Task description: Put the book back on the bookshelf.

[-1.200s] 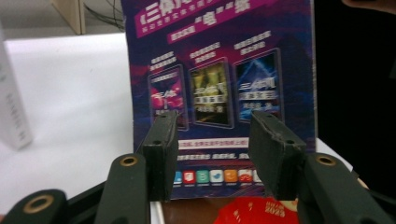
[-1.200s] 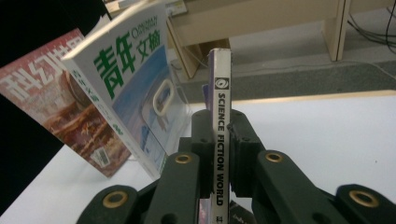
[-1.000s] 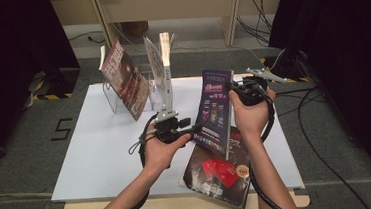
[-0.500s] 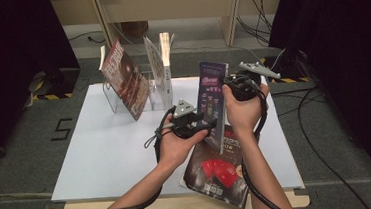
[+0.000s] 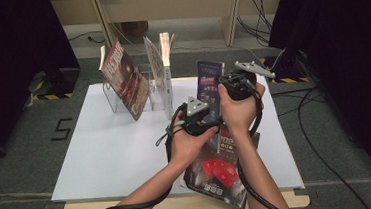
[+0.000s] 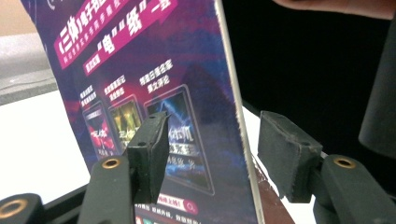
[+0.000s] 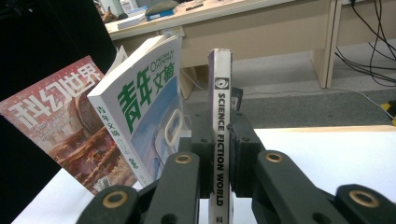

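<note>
A purple magazine stands upright above the table, spine toward my right gripper. In the right gripper view that gripper is shut on the spine, which reads "Science Fiction World". My left gripper is just below and left of it. In the left gripper view the magazine's cover and page edge run between the jaws of the left gripper. Those jaws have just been opening, and the right pad stands clear of the page edge.
A clear rack at the back left holds a red magazine and a white one with green letters. Another dark magazine lies flat near the front edge of the white tabletop. Cables trail on the floor at the right.
The left hand has moved right, close under the right hand. The purple magazine has turned from cover-on to nearly edge-on. The left jaws have spread wider.
</note>
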Available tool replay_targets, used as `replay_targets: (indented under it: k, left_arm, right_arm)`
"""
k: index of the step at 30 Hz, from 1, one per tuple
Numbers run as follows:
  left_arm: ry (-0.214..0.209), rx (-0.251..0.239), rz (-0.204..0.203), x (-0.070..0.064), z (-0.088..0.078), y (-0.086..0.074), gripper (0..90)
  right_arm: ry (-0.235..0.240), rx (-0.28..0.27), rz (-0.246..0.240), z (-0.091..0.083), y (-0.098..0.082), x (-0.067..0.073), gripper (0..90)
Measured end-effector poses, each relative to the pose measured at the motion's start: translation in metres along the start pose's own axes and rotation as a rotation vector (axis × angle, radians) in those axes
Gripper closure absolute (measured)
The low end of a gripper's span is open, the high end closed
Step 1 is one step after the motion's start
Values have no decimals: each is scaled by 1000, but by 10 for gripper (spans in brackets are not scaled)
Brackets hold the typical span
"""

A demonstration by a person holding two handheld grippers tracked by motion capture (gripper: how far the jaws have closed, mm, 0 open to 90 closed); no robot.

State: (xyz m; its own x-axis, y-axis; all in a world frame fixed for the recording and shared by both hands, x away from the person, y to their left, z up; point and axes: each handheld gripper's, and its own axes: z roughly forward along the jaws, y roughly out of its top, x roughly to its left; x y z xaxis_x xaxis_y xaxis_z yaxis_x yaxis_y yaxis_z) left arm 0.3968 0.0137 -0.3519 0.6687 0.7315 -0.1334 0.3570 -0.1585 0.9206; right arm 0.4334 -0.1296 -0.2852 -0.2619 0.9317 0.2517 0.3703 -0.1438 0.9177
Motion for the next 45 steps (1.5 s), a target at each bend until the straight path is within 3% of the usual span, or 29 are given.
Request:
replay_targets:
  k: [5, 9, 17, 20, 29, 32, 45]
  left_arm:
    - [24, -5, 23, -4, 4, 5, 424]
    - [73, -5, 54, -3, 10, 6, 411]
    - [84, 12, 52, 0, 18, 3, 428]
    - [90, 15, 72, -2, 16, 3, 447]
    - [80, 4, 48, 2, 4, 1, 535]
    - [94, 1, 47, 5, 1, -1, 571]
    - [125, 8, 18, 14, -8, -6, 716]
  right_arm:
    - [-3, -2, 0, 0, 0, 1, 836]
    - [-7, 4, -9, 0, 0, 4, 836]
    - [6, 5, -15, 0, 1, 9, 836]
    - [5, 6, -18, -1, 0, 10, 835]
    - [37, 6, -10, -3, -1, 17, 835]
    - [45, 8, -3, -2, -1, 19, 834]
    - [45, 4, -44, 2, -5, 33, 821]
